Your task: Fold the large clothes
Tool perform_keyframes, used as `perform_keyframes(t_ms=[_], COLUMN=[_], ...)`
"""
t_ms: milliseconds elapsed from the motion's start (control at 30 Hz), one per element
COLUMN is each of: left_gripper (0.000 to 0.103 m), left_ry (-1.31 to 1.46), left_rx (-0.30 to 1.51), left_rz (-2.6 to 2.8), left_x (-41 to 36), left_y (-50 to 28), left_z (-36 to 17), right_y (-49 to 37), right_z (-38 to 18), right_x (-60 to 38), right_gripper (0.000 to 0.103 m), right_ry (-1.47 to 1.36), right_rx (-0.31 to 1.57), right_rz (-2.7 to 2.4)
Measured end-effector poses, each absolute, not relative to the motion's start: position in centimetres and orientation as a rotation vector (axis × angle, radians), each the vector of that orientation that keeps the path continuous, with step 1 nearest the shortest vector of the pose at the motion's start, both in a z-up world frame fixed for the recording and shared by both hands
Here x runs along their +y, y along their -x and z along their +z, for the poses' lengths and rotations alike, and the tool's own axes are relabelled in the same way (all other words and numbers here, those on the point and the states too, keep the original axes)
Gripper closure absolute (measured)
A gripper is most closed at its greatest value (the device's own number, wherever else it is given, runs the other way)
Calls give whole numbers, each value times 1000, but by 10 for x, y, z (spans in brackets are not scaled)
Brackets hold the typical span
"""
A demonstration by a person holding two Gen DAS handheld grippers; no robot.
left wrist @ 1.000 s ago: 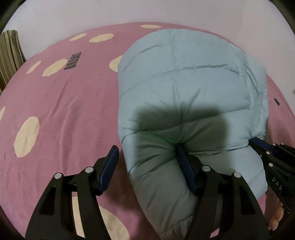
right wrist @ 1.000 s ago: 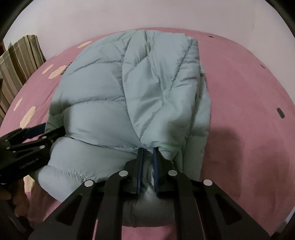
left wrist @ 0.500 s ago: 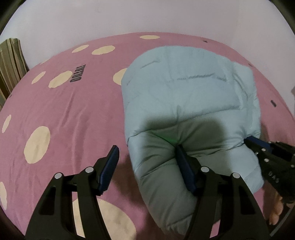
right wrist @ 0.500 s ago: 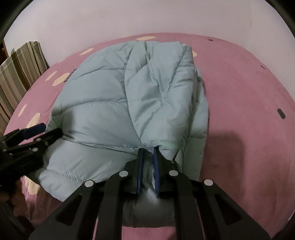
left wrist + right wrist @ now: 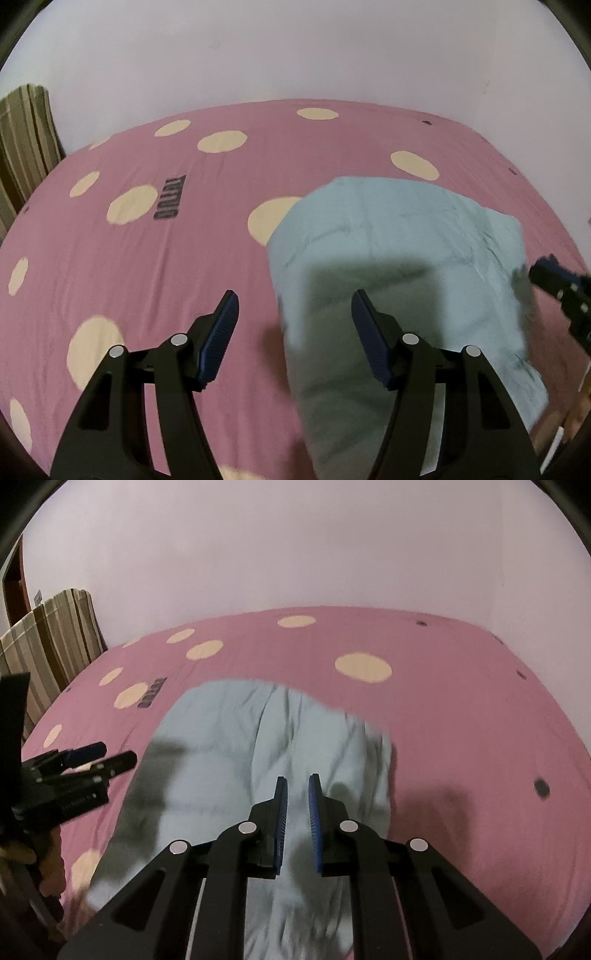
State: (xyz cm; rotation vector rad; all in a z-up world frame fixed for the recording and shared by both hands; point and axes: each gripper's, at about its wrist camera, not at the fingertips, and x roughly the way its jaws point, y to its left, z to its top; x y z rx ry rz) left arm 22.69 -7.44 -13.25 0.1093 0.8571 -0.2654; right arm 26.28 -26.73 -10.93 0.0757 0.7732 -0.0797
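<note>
Left wrist view: your left gripper (image 5: pixel 291 317) hangs above the bed (image 5: pixel 129 258) with its jaws wide apart and nothing between the pads. The folded jacket (image 5: pixel 399 258) lies on the pink spotted cover, ahead and to the right. Your right gripper (image 5: pixel 554 277) enters at the right edge.

Right wrist view: your right gripper (image 5: pixel 297 805) has its jaws nearly together, gripping nothing. The jacket (image 5: pixel 258 746) lies below and ahead, blurred. A striped cloth (image 5: pixel 51 635) stands at far left.

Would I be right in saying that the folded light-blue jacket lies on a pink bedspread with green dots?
Not quite: the dots are cream, not green, as the left wrist view shows. The folded light-blue jacket does lie on a pink bedspread.
</note>
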Motion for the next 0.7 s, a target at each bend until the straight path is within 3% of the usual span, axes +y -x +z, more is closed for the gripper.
perform_keyframes(t_ms=[267, 400, 700], left_gripper=[39, 47, 48], left_ry=[-202, -260, -241], left_rx=[924, 953, 1005], left_rz=[-239, -232, -242], left_x=[-97, -112, -116], left_y=[-251, -253, -263], left_z=[-159, -175, -192], right_y=[-312, -318, -327], right_z=[-157, -178, -201], right_x=[-284, -287, -294], right_gripper=[91, 91, 93], right_ry=[-79, -90, -134], right_rx=[921, 976, 1001], right_rz=[-105, -112, -112])
